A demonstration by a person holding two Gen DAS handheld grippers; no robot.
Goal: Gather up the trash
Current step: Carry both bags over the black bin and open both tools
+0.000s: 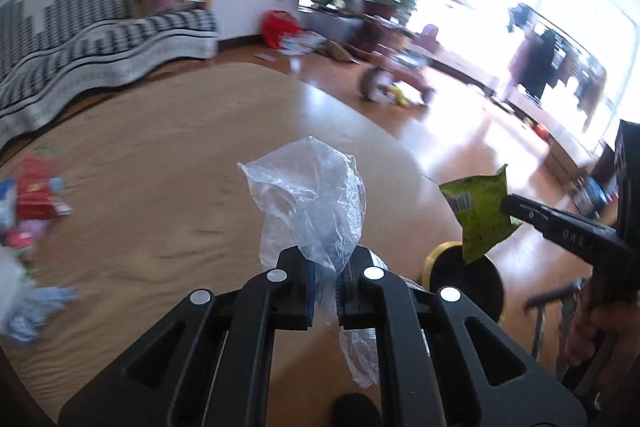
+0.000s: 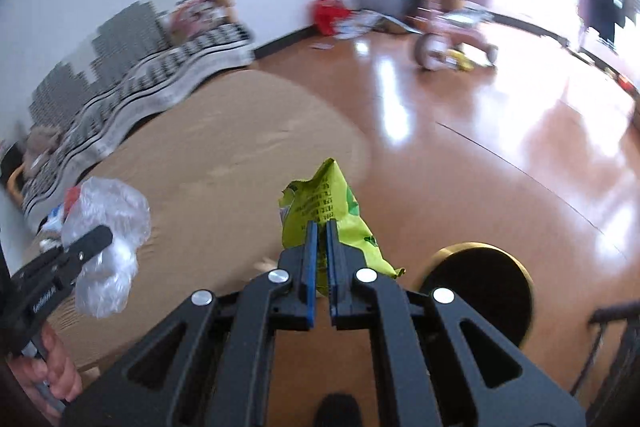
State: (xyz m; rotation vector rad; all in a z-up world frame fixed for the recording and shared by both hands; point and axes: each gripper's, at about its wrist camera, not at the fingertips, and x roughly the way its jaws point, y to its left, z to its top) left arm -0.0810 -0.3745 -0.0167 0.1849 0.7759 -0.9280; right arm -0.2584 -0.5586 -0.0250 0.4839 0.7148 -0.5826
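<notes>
Two pieces of trash, both in the air. Clear plastic bag [image 1: 312,203]: featherweight, limp, slippery film; pinch bunched folds, as the left hand-held gripper [image 1: 324,291] does, clamped on its middle. Green snack wrapper [image 2: 328,211]: light, crinkly, stiffer; hold flat across the foil, as the right hand-held gripper [image 2: 322,267] does, fully closed. Round black bin [image 2: 480,291] sits just below on the floor; more litter [image 1: 32,199] on the rug [image 1: 160,167].

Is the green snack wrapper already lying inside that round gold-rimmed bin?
No, the green snack wrapper is pinched between the right gripper's fingers, in the air beside the bin.
</notes>
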